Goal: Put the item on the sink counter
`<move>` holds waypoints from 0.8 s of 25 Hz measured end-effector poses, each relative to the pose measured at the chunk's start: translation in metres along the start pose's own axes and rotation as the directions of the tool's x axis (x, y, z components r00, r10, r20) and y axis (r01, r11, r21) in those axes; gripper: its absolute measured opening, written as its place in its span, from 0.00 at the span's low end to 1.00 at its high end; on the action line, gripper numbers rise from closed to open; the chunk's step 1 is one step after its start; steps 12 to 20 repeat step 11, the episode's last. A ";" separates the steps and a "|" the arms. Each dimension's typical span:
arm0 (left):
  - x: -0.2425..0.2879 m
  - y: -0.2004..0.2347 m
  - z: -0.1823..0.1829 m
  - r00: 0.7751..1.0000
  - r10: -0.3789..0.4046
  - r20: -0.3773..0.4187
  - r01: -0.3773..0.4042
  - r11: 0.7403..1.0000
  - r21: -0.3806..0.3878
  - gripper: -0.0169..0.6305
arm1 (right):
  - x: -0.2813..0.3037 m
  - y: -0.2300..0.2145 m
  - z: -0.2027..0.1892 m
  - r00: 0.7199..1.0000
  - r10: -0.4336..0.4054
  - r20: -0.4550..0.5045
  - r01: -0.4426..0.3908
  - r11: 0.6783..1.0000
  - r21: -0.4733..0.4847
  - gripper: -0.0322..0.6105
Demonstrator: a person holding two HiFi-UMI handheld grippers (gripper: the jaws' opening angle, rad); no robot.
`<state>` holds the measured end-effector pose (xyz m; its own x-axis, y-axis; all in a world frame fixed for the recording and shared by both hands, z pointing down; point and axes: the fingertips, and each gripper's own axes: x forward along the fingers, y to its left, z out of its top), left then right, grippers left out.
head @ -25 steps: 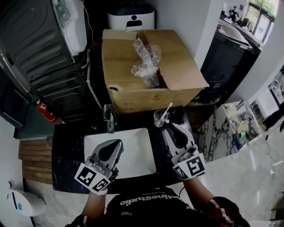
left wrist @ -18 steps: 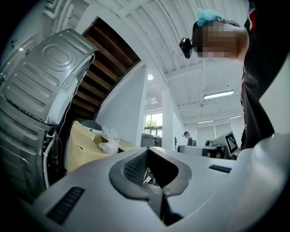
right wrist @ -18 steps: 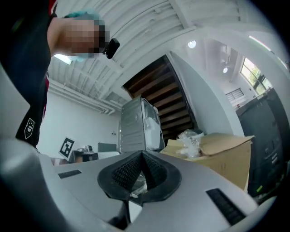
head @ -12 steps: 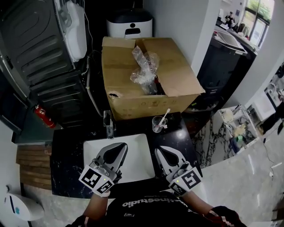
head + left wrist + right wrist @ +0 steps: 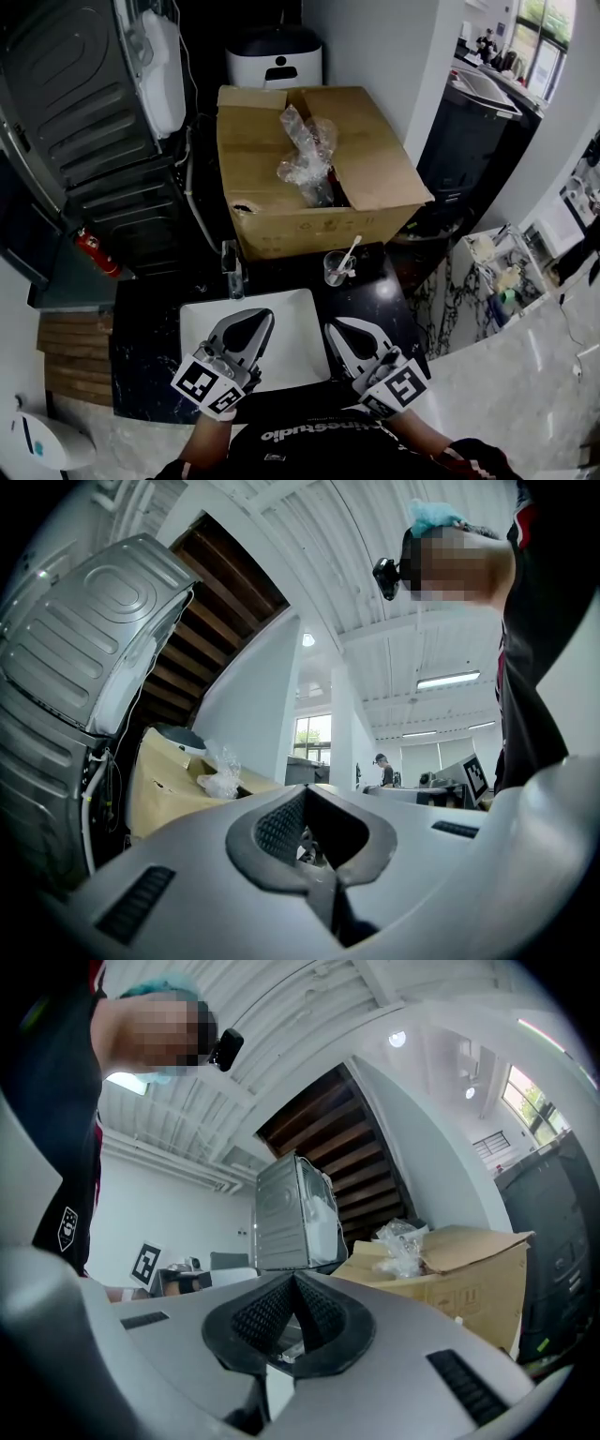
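Note:
A clear glass cup (image 5: 337,267) with a white toothbrush in it stands on the black sink counter (image 5: 380,292), just behind the white basin's (image 5: 291,361) right corner. My right gripper (image 5: 331,326) hovers over the basin's right edge, well in front of the cup, shut with nothing between its pads. My left gripper (image 5: 258,314) hangs over the middle of the basin, also shut and empty. In the left gripper view the left gripper (image 5: 305,789) points up at the box and ceiling. The right gripper (image 5: 293,1279) in its own view does the same.
A large open cardboard box (image 5: 375,169) holding crumpled clear plastic (image 5: 305,150) stands right behind the counter. A faucet (image 5: 232,258) rises at the basin's back left. A white appliance (image 5: 275,56) sits behind the box. A red extinguisher (image 5: 94,251) lies far left.
My right gripper has drawn back from the cup toward me and its jaws have closed empty. The cup stays on the counter. The left gripper barely shifted.

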<state>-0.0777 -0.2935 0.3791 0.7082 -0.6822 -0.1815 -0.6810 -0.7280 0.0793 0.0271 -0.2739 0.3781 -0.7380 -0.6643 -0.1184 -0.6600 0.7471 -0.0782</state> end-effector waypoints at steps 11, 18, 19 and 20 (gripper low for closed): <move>-0.004 0.003 0.005 1.000 -0.008 0.012 0.008 1.000 -0.024 0.05 | 0.005 0.002 0.004 0.999 0.016 0.036 -0.015 1.000 -0.006 0.11; -0.004 0.003 0.005 1.000 -0.008 0.012 0.008 1.000 -0.024 0.05 | 0.005 0.002 0.004 0.999 0.016 0.036 -0.015 1.000 -0.006 0.11; -0.004 0.003 0.005 1.000 -0.008 0.012 0.008 1.000 -0.024 0.05 | 0.005 0.002 0.004 0.999 0.016 0.036 -0.015 1.000 -0.006 0.11; -0.004 0.003 0.005 1.000 -0.008 0.012 0.008 1.000 -0.024 0.05 | 0.005 0.002 0.004 0.999 0.016 0.036 -0.015 1.000 -0.006 0.11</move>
